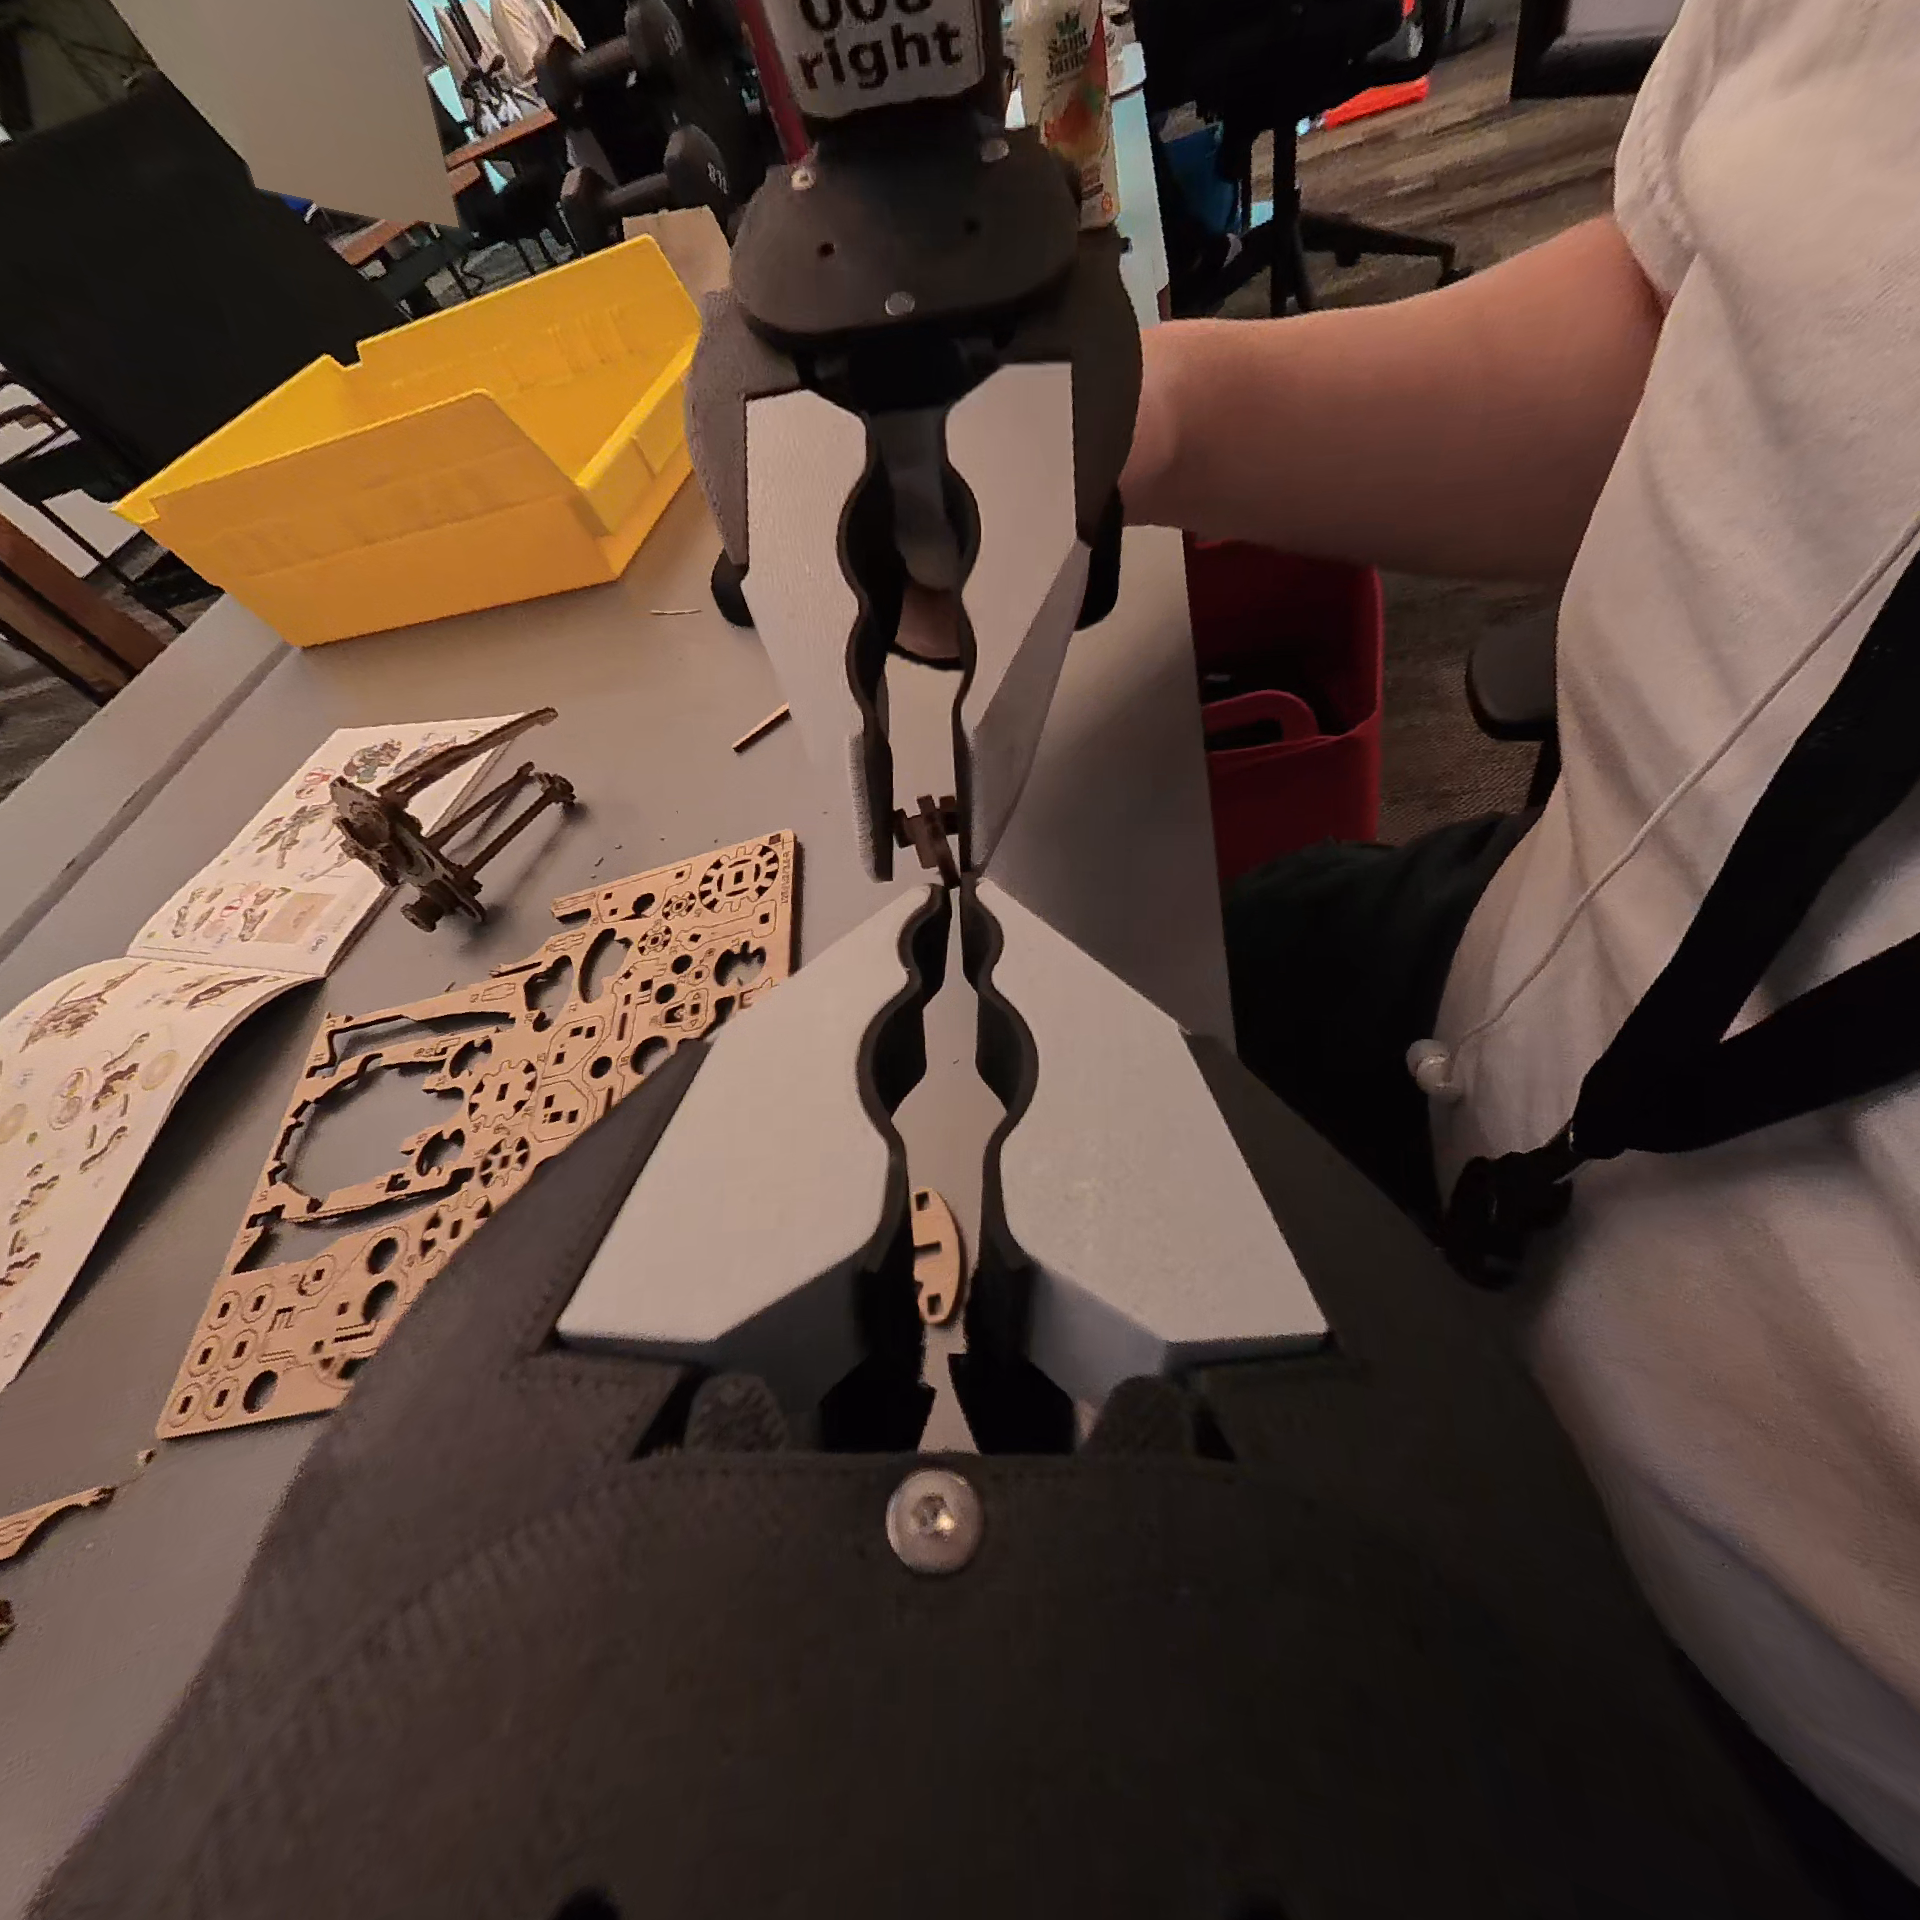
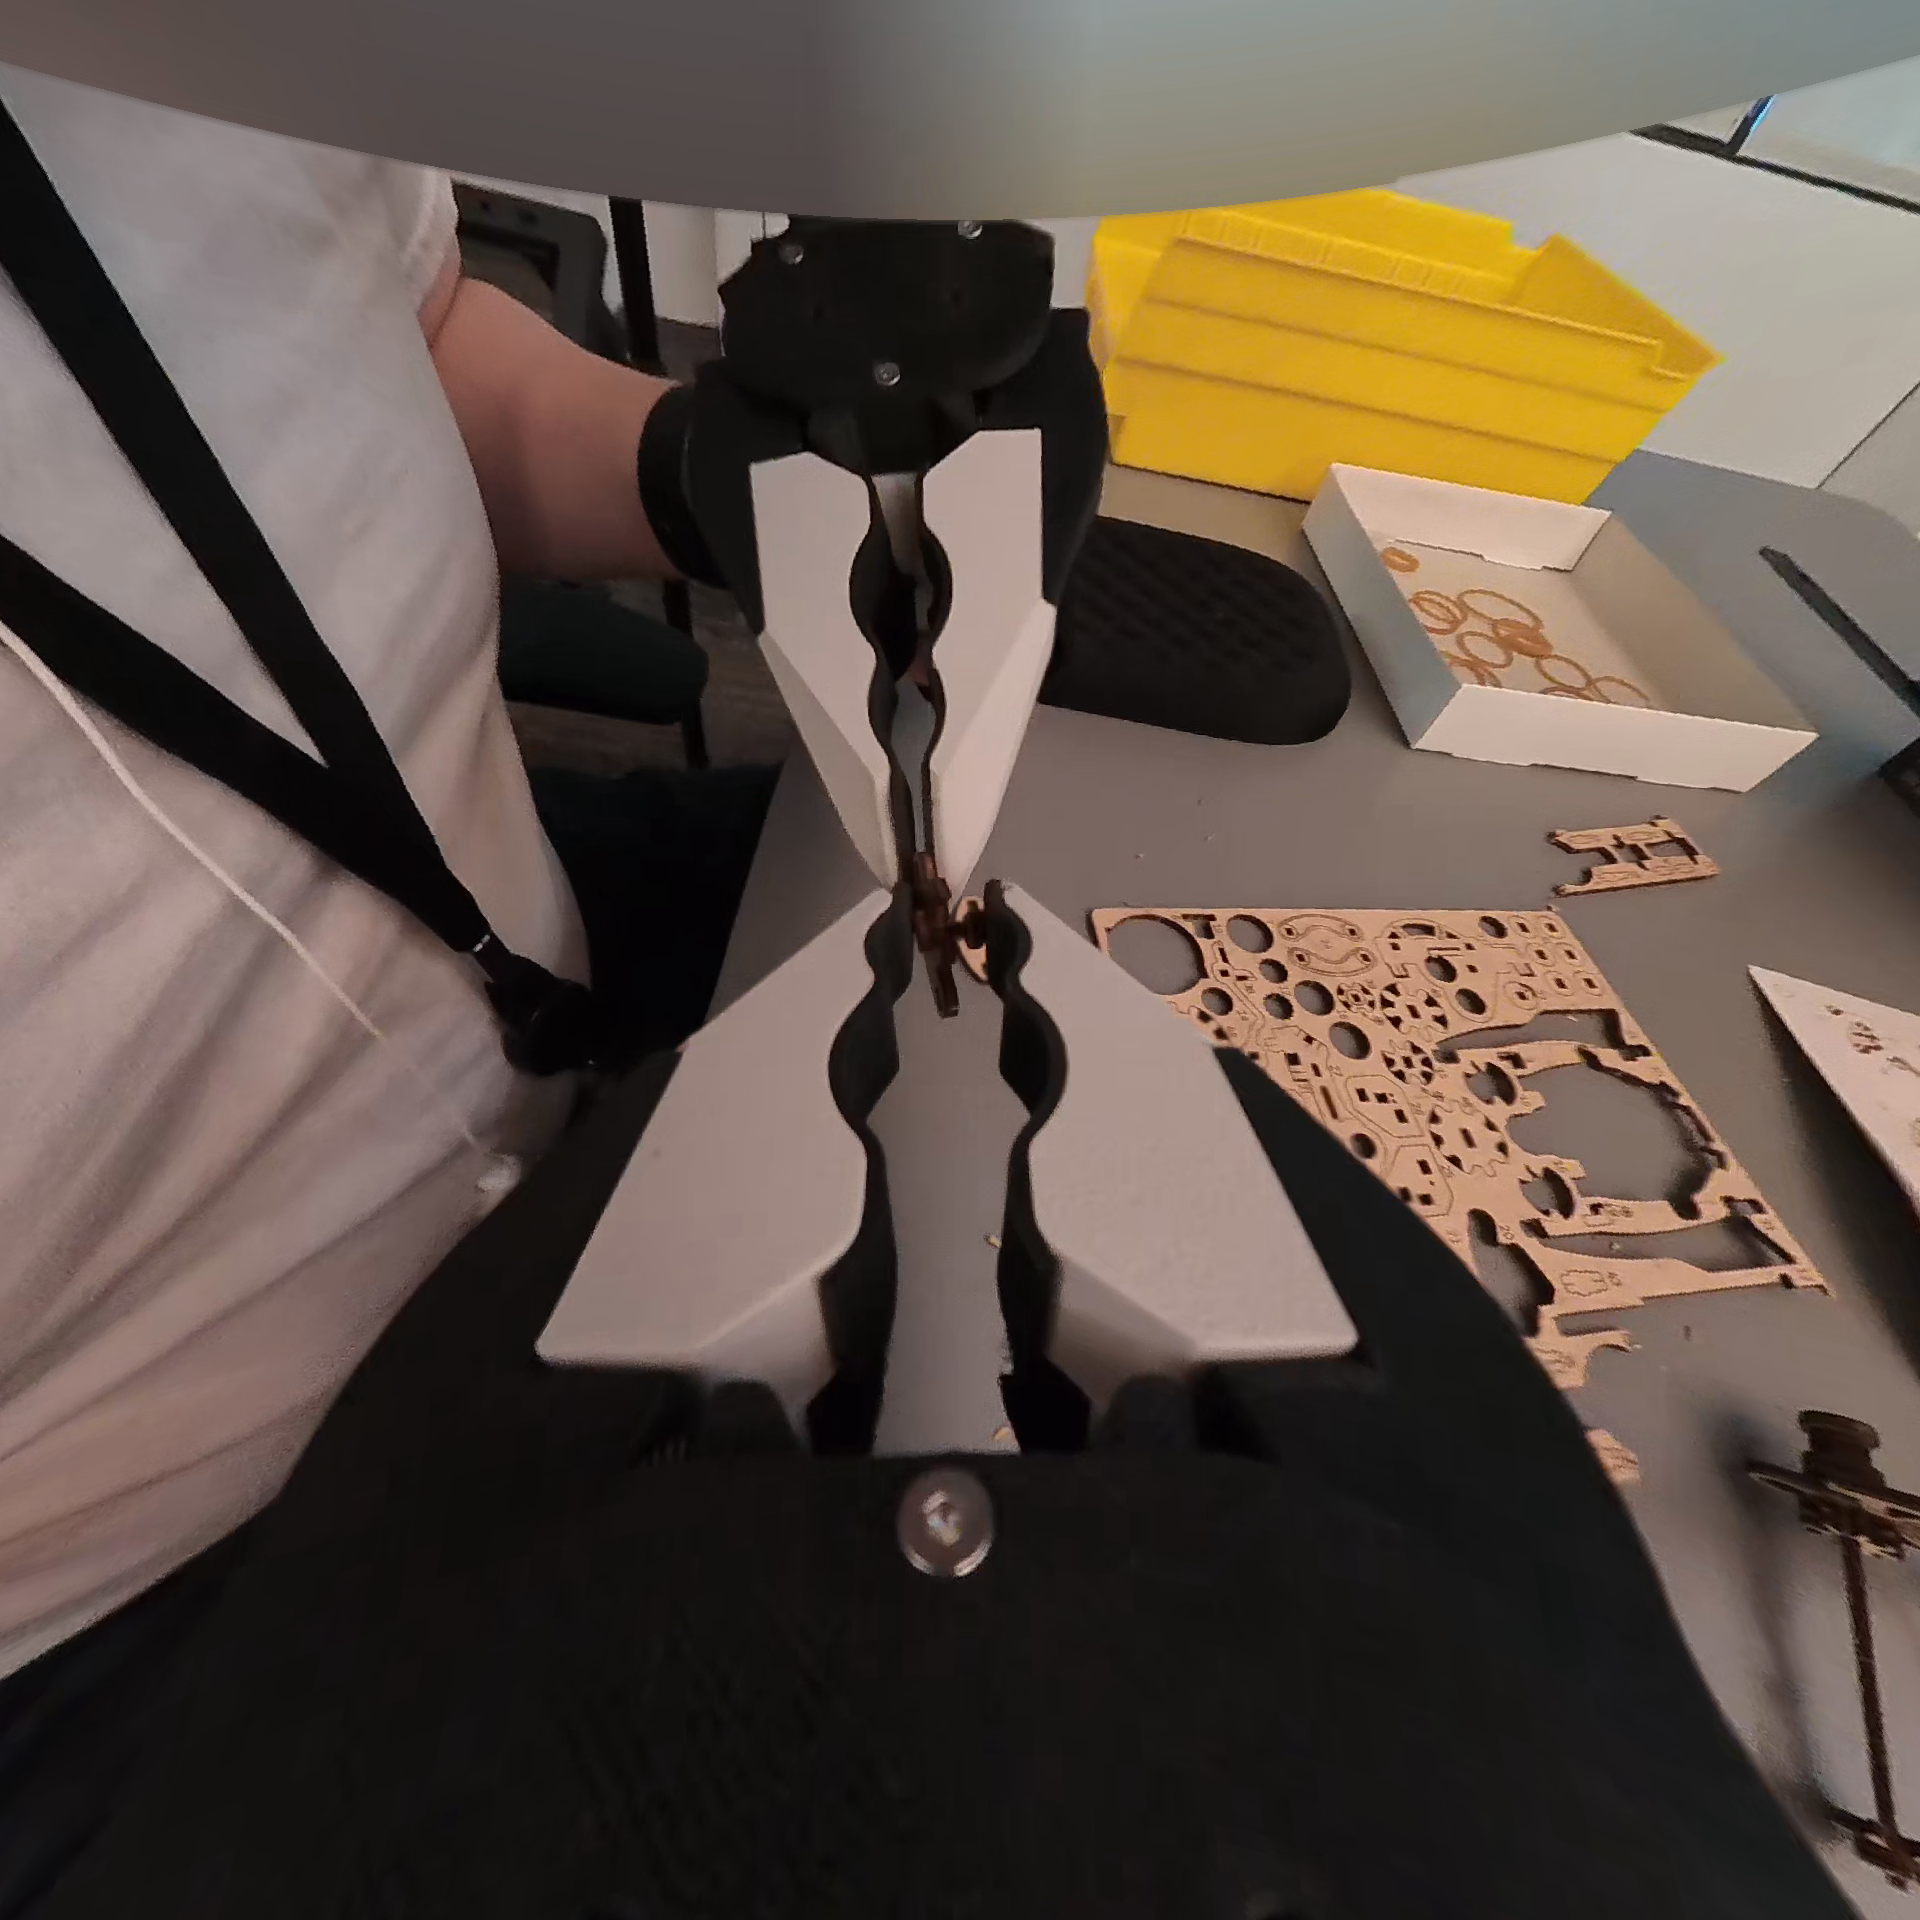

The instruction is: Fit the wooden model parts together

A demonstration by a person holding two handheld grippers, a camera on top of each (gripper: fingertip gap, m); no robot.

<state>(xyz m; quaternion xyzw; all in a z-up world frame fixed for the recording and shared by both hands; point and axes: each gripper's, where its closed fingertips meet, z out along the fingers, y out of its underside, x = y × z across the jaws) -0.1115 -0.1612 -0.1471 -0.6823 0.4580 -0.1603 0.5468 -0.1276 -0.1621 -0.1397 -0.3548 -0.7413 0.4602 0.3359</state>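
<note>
Above the table's near edge, a small dark wooden part is pinched tip-to-tip between the nearly closed left gripper and right gripper, so careful aligned pressing is judged next.

A grey table is seen. On it, a yellow bin is set at the far left, an open instruction booklet lies at the left, a dark assembled wooden model partly rests on the booklet, and a punched-out plywood sheet lies nearer. A white tray of rings is shown in the right wrist view.
</note>
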